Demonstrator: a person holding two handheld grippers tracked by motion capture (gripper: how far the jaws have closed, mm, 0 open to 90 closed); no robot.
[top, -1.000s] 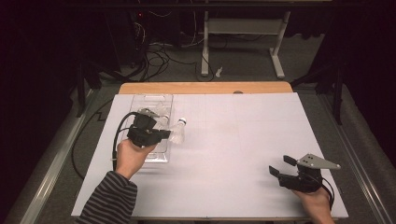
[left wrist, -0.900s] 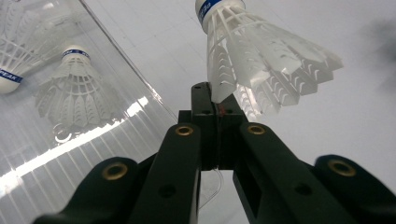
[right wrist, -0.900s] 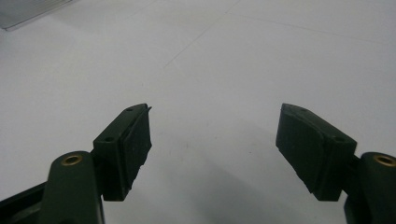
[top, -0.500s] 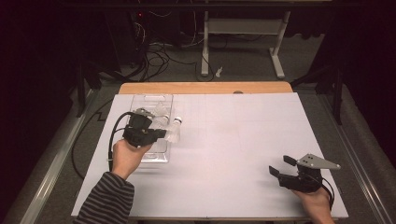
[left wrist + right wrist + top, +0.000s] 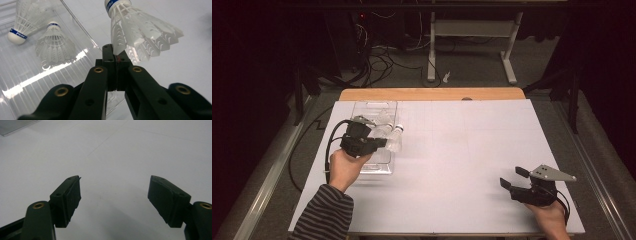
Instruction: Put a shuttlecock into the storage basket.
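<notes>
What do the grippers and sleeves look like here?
Both grippers, left gripper and right gripper, are black with two jaws, flat pads and brass-coloured pivot rivets. The right carries a grey three-cornered plate. A black cable loops from the left. The left forearm wears a dark striped sleeve.

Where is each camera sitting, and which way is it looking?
High view: above the person's side, looking forward and down on the white table; both forearms, the left gripper and the right gripper show.
Left gripper view: rides the left gripper, looking along its shut jaws pinching a shuttlecock by its feather edge, beside the clear tray.
Right gripper view: rides the right gripper, looking along its open jaws at bare table.
Shared: the high and left gripper views both show the tray and held shuttlecock.
</notes>
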